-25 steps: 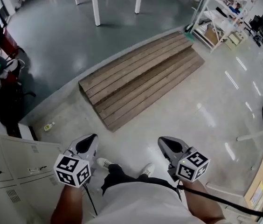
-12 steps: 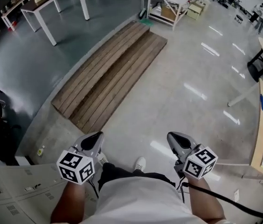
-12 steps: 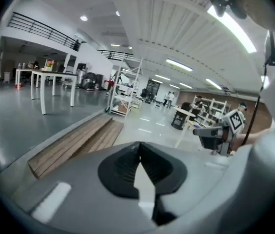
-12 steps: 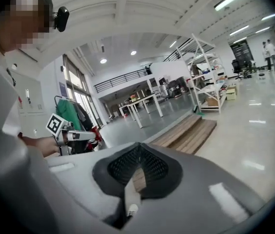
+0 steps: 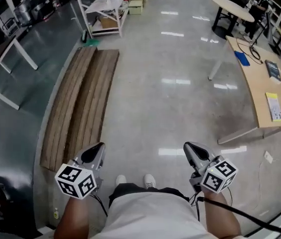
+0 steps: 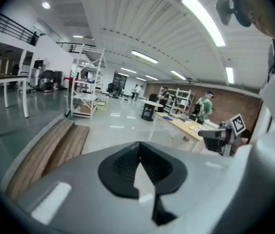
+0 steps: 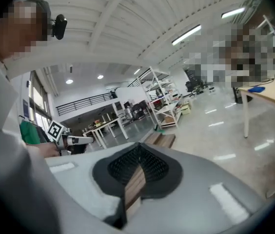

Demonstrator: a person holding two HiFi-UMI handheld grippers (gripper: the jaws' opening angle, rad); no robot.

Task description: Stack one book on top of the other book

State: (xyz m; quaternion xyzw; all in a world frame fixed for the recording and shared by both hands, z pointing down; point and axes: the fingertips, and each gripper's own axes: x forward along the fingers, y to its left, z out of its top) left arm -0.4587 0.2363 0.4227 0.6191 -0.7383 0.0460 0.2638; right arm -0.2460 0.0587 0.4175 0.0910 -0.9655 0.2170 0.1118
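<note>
My left claw [image 5: 96, 149] and right claw [image 5: 190, 149]: both clenched, empty. The books [image 5: 273, 106] lie on the table [image 5: 252, 91], well apart to my right. Arriving with jaws shut could shove one off the edge.

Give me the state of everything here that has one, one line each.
left gripper: shut, empty.
right gripper: shut, empty.
dark book: lying flat on the wooden table, nothing stacked on it.
yellow book: lying flat on the same table, apart from the dark book, unstacked.
</note>
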